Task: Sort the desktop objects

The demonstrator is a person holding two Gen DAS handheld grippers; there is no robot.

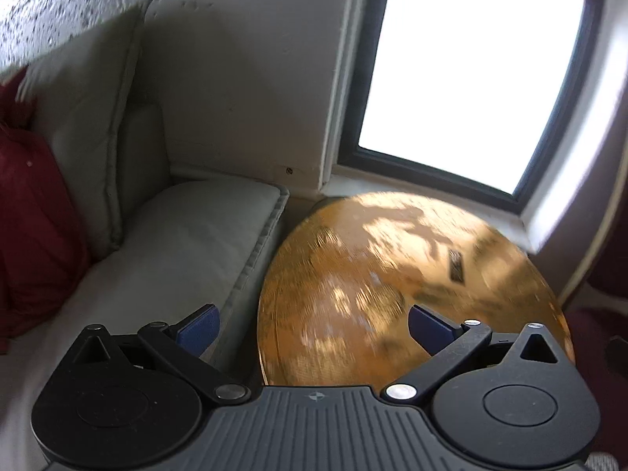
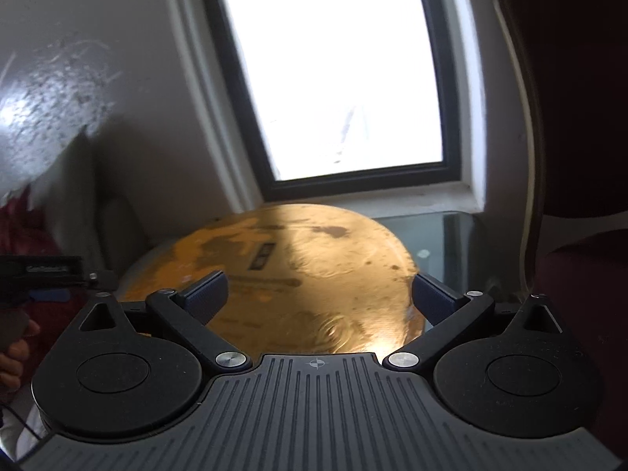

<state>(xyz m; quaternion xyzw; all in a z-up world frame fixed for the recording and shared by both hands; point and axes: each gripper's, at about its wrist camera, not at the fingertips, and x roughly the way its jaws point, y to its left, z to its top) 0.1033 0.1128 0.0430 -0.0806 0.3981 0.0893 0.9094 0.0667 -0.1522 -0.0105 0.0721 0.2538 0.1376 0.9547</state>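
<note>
A: How are the grippers held?

B: The left gripper (image 1: 314,324) and the right gripper (image 2: 318,294) are both held above the round table (image 1: 392,274), fingers spread wide, nothing between them. Both are aimed forward along the tabletop toward the window (image 1: 471,70), presumably so the surface can be surveyed; both views are blurred.

A: Where are the objects to be sorted?

B: Only one thing is seen on the table: a small dark label (image 2: 262,258), perhaps a sticker or a flat card. That cannot be told. No loose items are shown near either gripper.

A: Any containers?

B: None are seen: no tray, bin or box. A sofa (image 1: 176,227) lies just left of the table, a glass surface (image 2: 439,235) just right, a chair (image 2: 569,117) beyond. A bare top would fit objects already cleared away, or ones out of view.
</note>
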